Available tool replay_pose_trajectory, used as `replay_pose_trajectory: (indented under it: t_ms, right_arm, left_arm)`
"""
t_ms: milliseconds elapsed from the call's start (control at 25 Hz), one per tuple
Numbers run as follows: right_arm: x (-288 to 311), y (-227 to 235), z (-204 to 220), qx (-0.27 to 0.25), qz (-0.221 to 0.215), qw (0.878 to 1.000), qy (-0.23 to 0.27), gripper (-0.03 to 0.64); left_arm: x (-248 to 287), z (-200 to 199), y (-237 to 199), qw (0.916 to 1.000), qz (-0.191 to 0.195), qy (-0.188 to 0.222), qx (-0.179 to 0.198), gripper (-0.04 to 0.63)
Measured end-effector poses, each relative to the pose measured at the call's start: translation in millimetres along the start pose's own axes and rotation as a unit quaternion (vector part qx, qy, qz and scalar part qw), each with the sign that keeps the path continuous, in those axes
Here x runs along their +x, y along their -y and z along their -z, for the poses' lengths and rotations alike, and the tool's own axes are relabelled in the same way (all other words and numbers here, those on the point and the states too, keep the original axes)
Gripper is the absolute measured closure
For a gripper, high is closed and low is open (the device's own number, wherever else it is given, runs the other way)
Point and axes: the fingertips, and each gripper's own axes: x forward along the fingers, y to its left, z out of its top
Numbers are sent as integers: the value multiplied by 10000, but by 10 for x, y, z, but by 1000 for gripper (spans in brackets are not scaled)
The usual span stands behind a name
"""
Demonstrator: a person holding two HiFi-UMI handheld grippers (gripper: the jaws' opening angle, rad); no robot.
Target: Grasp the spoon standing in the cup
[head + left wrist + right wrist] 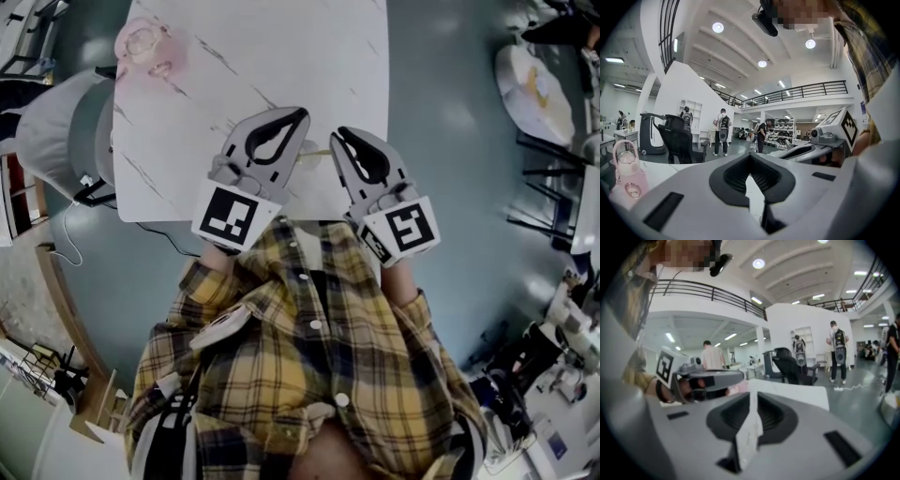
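**At the near tabletop edge: both grippers closed, spoon not located**

Grey floor [450, 141] all round. The gripper views show an open hall with a mezzanine railing [801, 91] up high. A black office chair [679, 138] and a few people with backpacks [723, 129] stand well beyond the tabletop.

White marble-look tabletop [309, 56] fills the upper middle of the head view. Person in a yellow-and-dark plaid shirt [281, 328] stands at its near edge. A gripper is in each hand, both held close to the chest and pointing out over that edge.

Left gripper [302, 114]: jaws pressed together at the tips, with a teardrop gap behind them. Its own view shows only a thin slit with white tabletop showing through. Its marker cube [227, 216] sits at the rear, over the tabletop edge.

Right gripper [338, 133]: just beside the left one, not touching it, angled slightly towards it. Tips together as well. Its own view again shows only a narrow slit with tabletop showing through. Its marker cube [405, 228] lies against the shirt.

Pink bottle [142, 42] stands upright at the tabletop's far left corner, well apart from both grippers.

Thin pale streak [315, 152] on the tabletop between the two grippers, too small to tell what it is.

Spoon and cup: cannot tell where they are, since no view shows them clearly.
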Motion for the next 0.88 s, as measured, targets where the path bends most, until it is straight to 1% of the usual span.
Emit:
replay_pose_trajectory:
  t_ms: [40,120,160,280,600,880]
  right_arm:
    - [-3,-1,23,40,-7,10000,-28,570]
    - [2,-12,80,141,-42,9998,-102,518]
    - [10,-19,111,179,-61,9997,-147,504]
    - [40,-42,219,235,-108,9992,-303,486]
    - [16,-42,481,274,-140,9973,-674,477]
    - [123,-66,732,393,-230,9950,-893,477]
  left_arm:
    - [-1,13,-1,10000,-8,0,-13,580]
    - [-10,51,-7,10000,-25,-21,-47,580]
    - [-16,68,-15,10000,-32,-32,-58,580]
    - [-31,97,-39,10000,-42,-34,-38,580]
    - [-28,146,2,9999,-76,-95,-93,580]
    - [-36,319,-63,9996,-82,-213,-140,580]
